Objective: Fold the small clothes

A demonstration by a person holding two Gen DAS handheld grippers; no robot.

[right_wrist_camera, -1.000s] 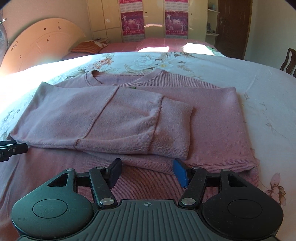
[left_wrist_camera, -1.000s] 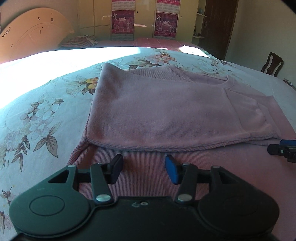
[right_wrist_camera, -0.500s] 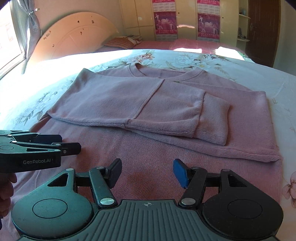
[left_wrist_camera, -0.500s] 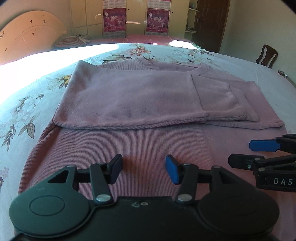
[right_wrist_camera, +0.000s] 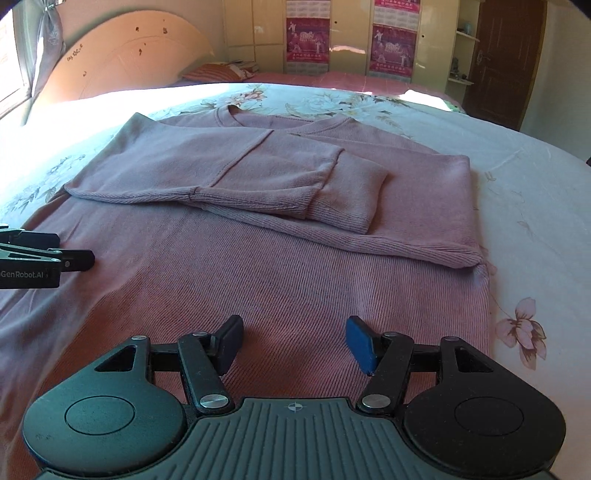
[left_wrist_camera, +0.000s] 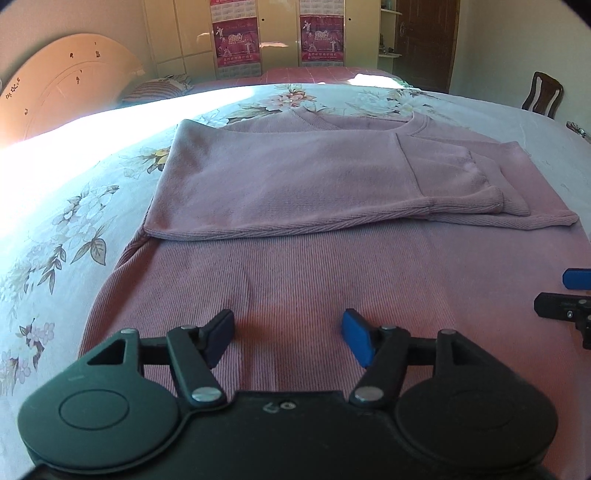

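Sunlit bedroom, with a headboard (left_wrist_camera: 62, 81), wardrobe (left_wrist_camera: 280, 33) and chair (left_wrist_camera: 543, 92) at the back. In front, spread flat and centred on a flowered bedspread (left_wrist_camera: 66, 229), a pink sweater (left_wrist_camera: 295, 177). Laid neck away and hem end near, probably to allow one lift from the near edge; the hem itself hidden behind the claws' bodies. Already brought in over the chest: both sleeves (right_wrist_camera: 332, 192), cuffs overlapping toward the right side, leaving a tidy rectangle with fairly straight sides. Ribbed knit, soft and thick-looking, dusty pink, smooth but for a faint crease or two in the lower half, with a round neck showing at the far end. Poised side by side low over the near half and tilted downward: left claw (left_wrist_camera: 288, 336) and right claw (right_wrist_camera: 293, 341), near each other, apparently spaced to take the lower edge at two points. Left claw partway open, having just been widening, with nothing between the pads and only cloth beneath. Right claw likewise partway open and empty. No grip anywhere yet; impossible to tell whether either touches the knit. Judged next: pinch the near edge at both sides and carry it up toward the neck, keeping the two lifts even so as not to drag the sleeves askew.
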